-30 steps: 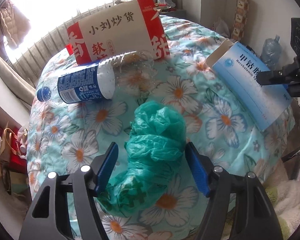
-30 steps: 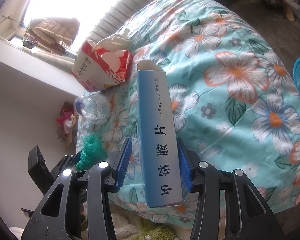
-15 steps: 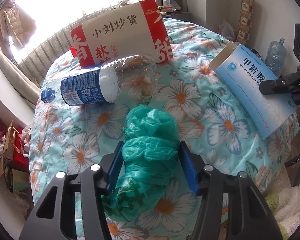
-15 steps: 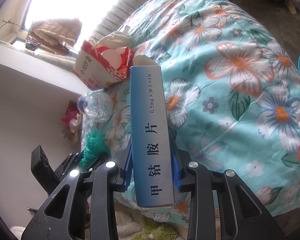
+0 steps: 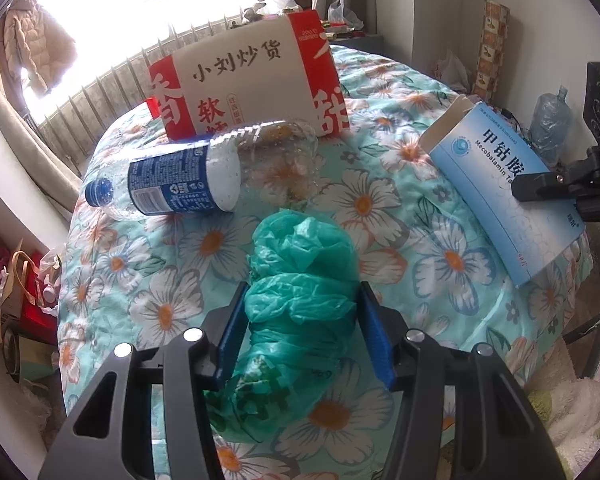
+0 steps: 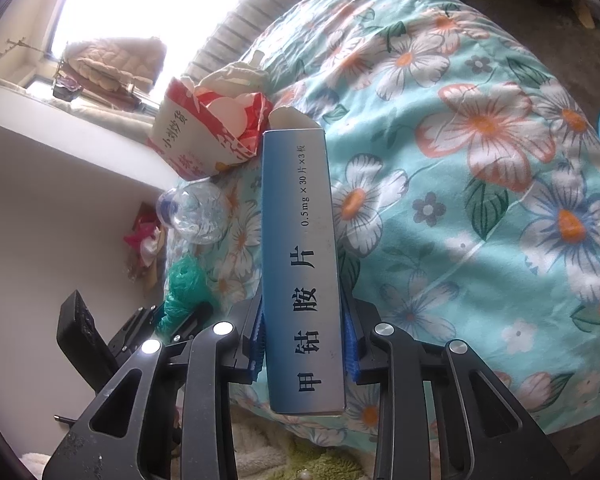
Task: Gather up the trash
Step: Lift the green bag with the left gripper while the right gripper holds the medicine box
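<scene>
Pinched between the blue pads of the left gripper (image 5: 300,332), jaws just closed: crumpled green plastic bag (image 5: 300,280), lying on the floral quilt (image 5: 440,248). Clamped in the right gripper (image 6: 304,344), likewise just closed: blue cardboard medicine box (image 6: 300,264), printed "Mecobalamin", "0.5mg × 30". Beyond: blue-labelled clear bottle (image 5: 180,184), red-and-cream carton (image 5: 252,88) marked "小刘炒货"

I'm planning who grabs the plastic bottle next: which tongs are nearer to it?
Left. The left tongs, shut on the green bag, sit just below the bottle; the right tongs, clamping the medicine box, are farther.
</scene>
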The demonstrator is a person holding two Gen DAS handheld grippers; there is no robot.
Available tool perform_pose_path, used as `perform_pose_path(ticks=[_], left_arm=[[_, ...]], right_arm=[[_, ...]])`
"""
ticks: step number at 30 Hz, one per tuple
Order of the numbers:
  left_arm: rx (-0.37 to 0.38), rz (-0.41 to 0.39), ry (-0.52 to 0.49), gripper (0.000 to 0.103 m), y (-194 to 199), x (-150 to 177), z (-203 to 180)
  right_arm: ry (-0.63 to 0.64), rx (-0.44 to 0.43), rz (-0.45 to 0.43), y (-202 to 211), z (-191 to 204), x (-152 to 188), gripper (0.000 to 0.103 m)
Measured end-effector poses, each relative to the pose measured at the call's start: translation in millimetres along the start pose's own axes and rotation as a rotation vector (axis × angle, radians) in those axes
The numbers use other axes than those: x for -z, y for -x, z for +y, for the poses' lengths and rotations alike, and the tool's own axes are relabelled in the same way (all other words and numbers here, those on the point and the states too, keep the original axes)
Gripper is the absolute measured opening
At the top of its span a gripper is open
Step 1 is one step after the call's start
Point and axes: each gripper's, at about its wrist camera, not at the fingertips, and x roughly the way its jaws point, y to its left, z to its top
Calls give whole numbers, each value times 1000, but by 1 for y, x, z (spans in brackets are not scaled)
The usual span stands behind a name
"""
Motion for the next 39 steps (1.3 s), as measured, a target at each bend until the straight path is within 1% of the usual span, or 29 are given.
perform_pose_path(ticks=[8, 14, 17, 21, 27, 39], left_arm=[[49, -41, 72, 51, 10, -1, 17], [87, -78, 99, 51, 22, -10, 18], [106, -100, 111, 51, 28, -15, 15], [117, -124, 111, 51, 36, -20, 5], [138, -129, 104, 51, 41, -24, -7], [158, -156, 44, 51, 54, -41, -45]], right_arm=[[6, 1, -58, 14, 5, 4, 28], [-10, -39, -109, 32, 0, 8, 28], [-9, -50, -121, 38, -3, 9, 28], [-12, -66, -133, 47, -9, 12, 28], [-11, -81, -156, 56, -14, 15, 28], [-19, -120, -220, 81, -33, 21, 28]])
